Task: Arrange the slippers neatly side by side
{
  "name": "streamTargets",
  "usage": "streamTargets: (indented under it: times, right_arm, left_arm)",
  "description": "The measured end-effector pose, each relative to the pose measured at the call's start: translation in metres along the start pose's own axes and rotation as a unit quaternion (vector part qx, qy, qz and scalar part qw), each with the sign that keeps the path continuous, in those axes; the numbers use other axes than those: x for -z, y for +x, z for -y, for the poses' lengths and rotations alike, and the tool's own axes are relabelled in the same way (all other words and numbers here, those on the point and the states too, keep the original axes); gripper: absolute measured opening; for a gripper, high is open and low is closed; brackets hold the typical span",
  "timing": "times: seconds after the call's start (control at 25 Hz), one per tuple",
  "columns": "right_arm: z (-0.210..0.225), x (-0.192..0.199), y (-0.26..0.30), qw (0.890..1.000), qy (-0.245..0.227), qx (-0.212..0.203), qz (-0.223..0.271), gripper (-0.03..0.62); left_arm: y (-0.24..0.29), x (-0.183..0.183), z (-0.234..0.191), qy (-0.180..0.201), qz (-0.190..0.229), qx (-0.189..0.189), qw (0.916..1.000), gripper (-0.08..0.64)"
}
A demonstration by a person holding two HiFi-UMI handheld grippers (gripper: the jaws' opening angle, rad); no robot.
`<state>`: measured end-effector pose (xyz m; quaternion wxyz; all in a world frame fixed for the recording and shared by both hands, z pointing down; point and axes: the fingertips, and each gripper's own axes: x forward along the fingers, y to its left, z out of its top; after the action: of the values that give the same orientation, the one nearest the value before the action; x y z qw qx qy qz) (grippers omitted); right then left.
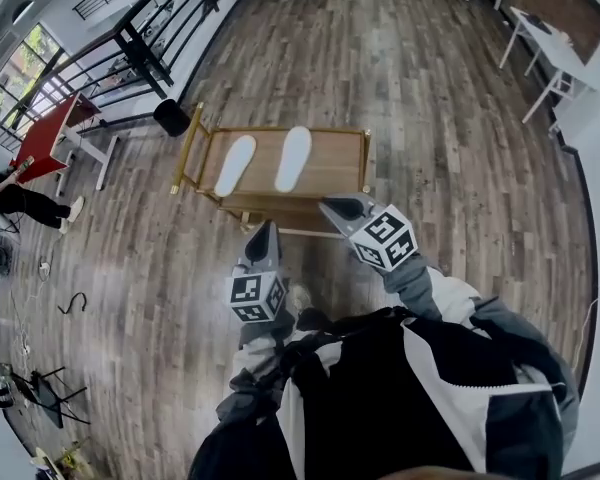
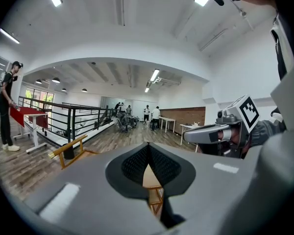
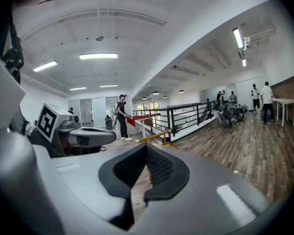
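Two white slippers lie side by side on a low wooden cart [image 1: 340,156]: the left slipper [image 1: 235,165] and the right slipper [image 1: 293,158], both soles up and pointing away from me. My left gripper [image 1: 265,230] is shut and empty, a short way in front of the cart's near edge. My right gripper [image 1: 338,208] is also shut and empty, just short of the cart's near right corner. In the left gripper view the shut gripper [image 2: 148,161] shows the cart below it and the right gripper [image 2: 208,133] beside it. In the right gripper view the right gripper [image 3: 146,168] is shut, with the left gripper [image 3: 90,133] alongside.
The cart has a gold handle rail [image 1: 187,148] on its left end. A black bin [image 1: 171,117] stands behind it by a black railing [image 1: 145,48]. A red table [image 1: 50,133] and a person [image 1: 25,203] are at left. White tables [image 1: 540,53] stand far right. Wooden floor surrounds the cart.
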<state>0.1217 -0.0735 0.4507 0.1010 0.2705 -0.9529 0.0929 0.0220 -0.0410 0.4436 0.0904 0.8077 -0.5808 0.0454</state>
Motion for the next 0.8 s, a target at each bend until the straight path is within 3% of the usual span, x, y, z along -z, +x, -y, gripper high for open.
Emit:
streamTargets:
  times: [0.44,0.8]
  right_arm:
    - [0.034,-0.044,0.103,0.998,0.007,0.062,0.009,0.005]
    - [0.037,-0.064,0.180,0.997,0.004,0.072,0.014,0.005]
  left_arm:
    - [0.072,-0.035,-0.101,0.009,0.002,0.070,0.9975,0.008]
    - [0.098,-0.039,-0.175,0.008,0.000,0.086,0.9963,0.008]
